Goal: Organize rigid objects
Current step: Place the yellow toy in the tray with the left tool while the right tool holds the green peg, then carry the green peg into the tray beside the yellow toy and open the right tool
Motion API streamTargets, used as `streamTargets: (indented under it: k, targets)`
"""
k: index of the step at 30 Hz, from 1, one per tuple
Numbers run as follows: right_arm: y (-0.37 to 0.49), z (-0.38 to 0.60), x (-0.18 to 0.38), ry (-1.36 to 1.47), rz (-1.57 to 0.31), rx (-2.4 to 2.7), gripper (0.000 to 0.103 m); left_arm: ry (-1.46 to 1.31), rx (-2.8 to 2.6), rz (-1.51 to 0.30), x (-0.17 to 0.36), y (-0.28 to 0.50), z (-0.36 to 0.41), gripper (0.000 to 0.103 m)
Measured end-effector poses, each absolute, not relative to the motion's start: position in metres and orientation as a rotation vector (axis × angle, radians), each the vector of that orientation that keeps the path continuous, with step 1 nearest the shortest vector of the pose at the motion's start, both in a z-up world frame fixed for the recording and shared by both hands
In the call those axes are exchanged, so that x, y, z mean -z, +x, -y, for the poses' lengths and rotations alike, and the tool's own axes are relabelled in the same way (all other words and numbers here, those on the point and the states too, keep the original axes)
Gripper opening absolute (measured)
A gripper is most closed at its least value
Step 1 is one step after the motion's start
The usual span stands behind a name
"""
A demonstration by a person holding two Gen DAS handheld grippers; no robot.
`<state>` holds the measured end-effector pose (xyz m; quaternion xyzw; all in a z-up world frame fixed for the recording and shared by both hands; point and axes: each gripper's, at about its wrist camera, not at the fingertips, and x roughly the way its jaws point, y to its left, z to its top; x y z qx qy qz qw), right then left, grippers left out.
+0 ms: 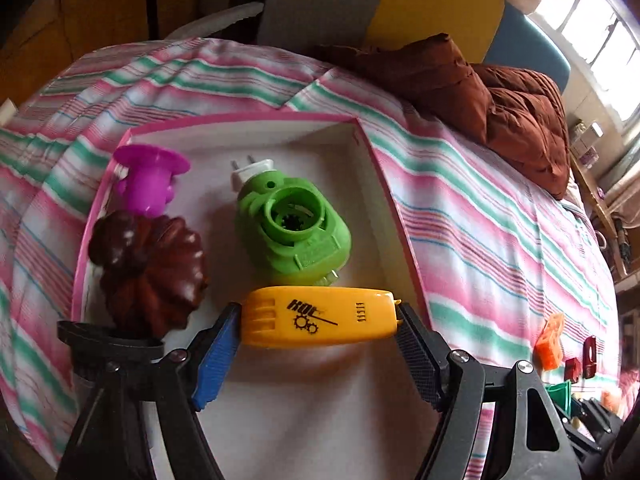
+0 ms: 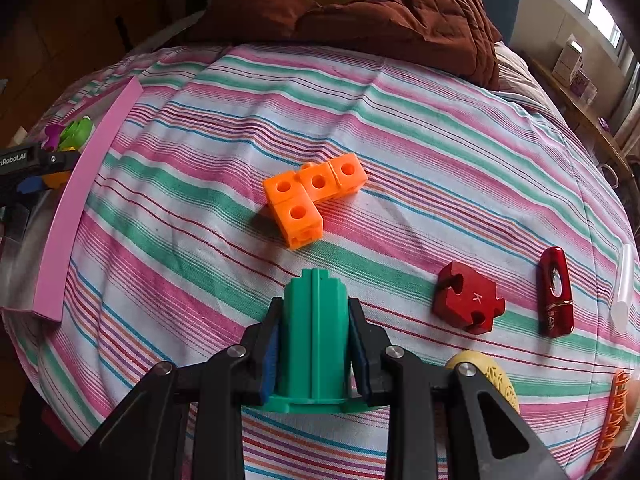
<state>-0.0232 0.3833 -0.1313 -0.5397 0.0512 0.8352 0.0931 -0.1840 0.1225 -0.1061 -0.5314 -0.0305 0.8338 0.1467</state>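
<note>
Over the near end of the pink-rimmed white box [image 1: 372, 148], my left gripper [image 1: 320, 318] has its jaws spread wide around a yellow plastic piece [image 1: 316, 320] with black gear markings, gripped end to end, one pad against each short end. Whether the piece rests on the box floor or hangs just above it, I cannot tell. Further into the box lie a green plug-in device [image 1: 292, 228] near the middle, a dark brown fluted mould [image 1: 152, 264] along the left wall, and a purple plastic part [image 1: 150, 182] beyond it towards the far left corner.

My right gripper [image 2: 314, 344] is nearly closed, clamped on a green ribbed cylinder [image 2: 314, 332] that stands upright between the pads, its flanged base towards me, over the near edge of the striped bedsheet [image 2: 400, 120]. Ahead of it, near the middle of the sheet, sits an orange cluster of linked cubes [image 2: 312, 196]. Towards the right edge lie a red puzzle-shaped block [image 2: 468, 300] marked K, a dark red case [image 2: 556, 292] beside it, and a translucent white stick [image 2: 624, 284] at the very edge. A yellow wheel [image 2: 492, 372] peeks out behind my right gripper's arm, and an orange lattice piece [image 2: 612, 416] lies at the near right corner. A brown quilt [image 2: 380, 16] is bunched along the far edge.
</note>
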Motion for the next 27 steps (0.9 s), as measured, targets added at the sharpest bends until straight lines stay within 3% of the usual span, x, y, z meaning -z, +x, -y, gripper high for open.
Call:
streamTargets:
  k: [6, 27]
  targets:
    - [-0.023, -0.383, 0.131, -1.599, -0.148, -2.479, 0.029, -1.463, -2.439, 0.03, 0.094, -0.171, -0.115, 0.085]
    - [-0.017, -0.377, 0.134, -1.568, -0.102, -2.488, 0.029, -1.279, -2.55, -0.081, 0.072, -0.048, -0.064, 0.083]
